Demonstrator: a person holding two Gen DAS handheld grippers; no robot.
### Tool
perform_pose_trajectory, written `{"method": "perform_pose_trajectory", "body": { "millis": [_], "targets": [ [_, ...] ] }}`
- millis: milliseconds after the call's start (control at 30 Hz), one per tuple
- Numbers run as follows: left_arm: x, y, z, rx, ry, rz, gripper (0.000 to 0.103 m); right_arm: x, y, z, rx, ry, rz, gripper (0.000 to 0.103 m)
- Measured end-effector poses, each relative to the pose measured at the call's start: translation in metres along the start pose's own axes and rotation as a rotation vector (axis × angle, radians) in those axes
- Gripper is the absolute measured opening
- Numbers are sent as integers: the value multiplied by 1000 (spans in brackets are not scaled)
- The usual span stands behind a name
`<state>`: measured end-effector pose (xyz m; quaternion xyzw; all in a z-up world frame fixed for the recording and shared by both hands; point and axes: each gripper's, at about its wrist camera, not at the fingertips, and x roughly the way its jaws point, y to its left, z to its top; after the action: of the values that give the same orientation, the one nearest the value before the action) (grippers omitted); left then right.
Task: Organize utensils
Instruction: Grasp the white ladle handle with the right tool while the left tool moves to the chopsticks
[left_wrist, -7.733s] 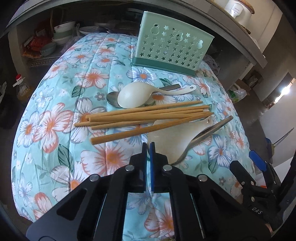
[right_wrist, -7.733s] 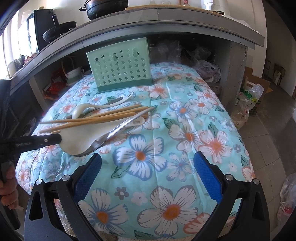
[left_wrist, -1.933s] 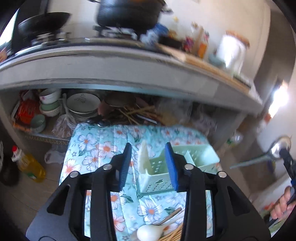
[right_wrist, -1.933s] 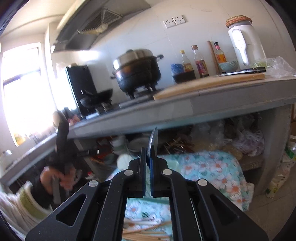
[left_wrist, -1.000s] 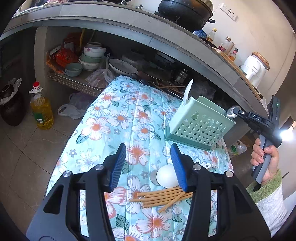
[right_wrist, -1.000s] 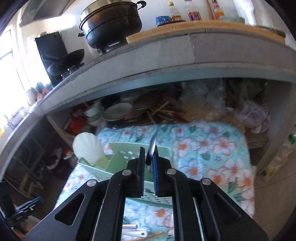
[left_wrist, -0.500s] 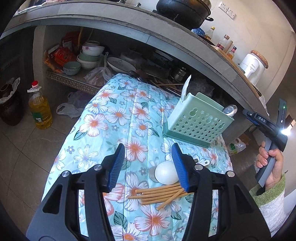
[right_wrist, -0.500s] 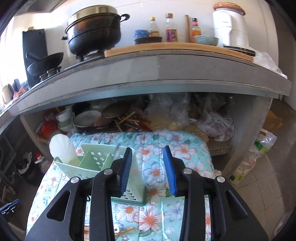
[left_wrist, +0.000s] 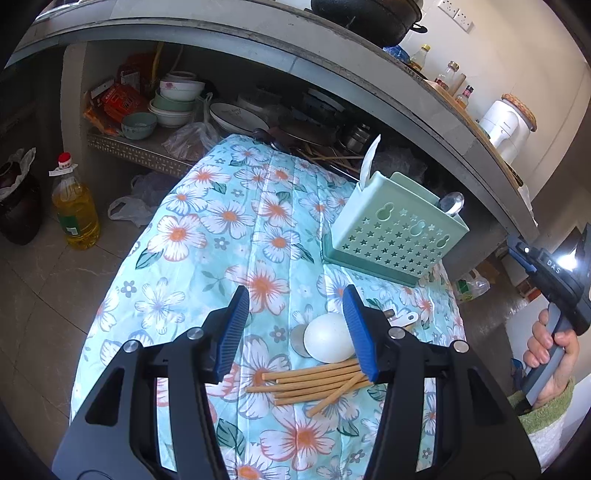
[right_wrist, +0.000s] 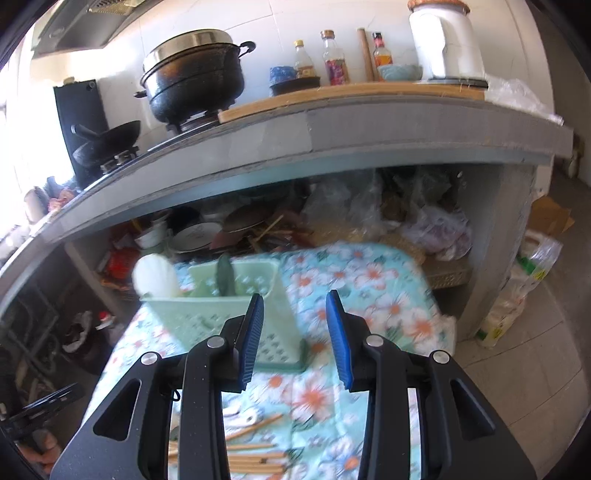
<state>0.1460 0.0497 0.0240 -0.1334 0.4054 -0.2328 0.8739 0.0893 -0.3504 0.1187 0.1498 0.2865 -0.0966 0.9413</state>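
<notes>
Hovering with jaws apart and empty, the left gripper (left_wrist: 295, 328) faced the chopsticks (left_wrist: 314, 382) and white spoon (left_wrist: 328, 341) lying on the floral cloth (left_wrist: 229, 221), likely the next pickup. The right gripper (right_wrist: 295, 336), jaws just opened and empty, looked over the green caddy (right_wrist: 221, 314), which held a white paddle (right_wrist: 155, 277) and a metal spoon (right_wrist: 225, 278).

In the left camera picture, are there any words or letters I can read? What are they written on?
"DAS": white letters on the black body of the right claw, the one the hand holds.
Oil bottle label: too small to read.
Red packets on the shelf: print too blurred to read.
</notes>
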Motion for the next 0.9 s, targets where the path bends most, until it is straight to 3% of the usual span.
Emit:
{"method": "perform_pose_trajectory", "body": {
  "millis": [133,233,367,500,767,900],
  "targets": [
    [5,0,-3,-2,21,-16,50,3,7,-26,13,105,139,44],
    [14,0,-6,-11,59,-31,50,12,12,-53,39,207,228,45],
    [27,-1,-13,-13,110,-42,50,23,18,-92,81,312,265,45],
    [38,-3,-19,-9,142,-38,50,30,30,-115,60,360,290,45],
    [42,5,-24,-42,146,12,45,42,84,-113,-259,338,287,45],
    [39,11,-26,-41,142,31,40,58,104,-114,-355,352,300,45]
  ]
}}
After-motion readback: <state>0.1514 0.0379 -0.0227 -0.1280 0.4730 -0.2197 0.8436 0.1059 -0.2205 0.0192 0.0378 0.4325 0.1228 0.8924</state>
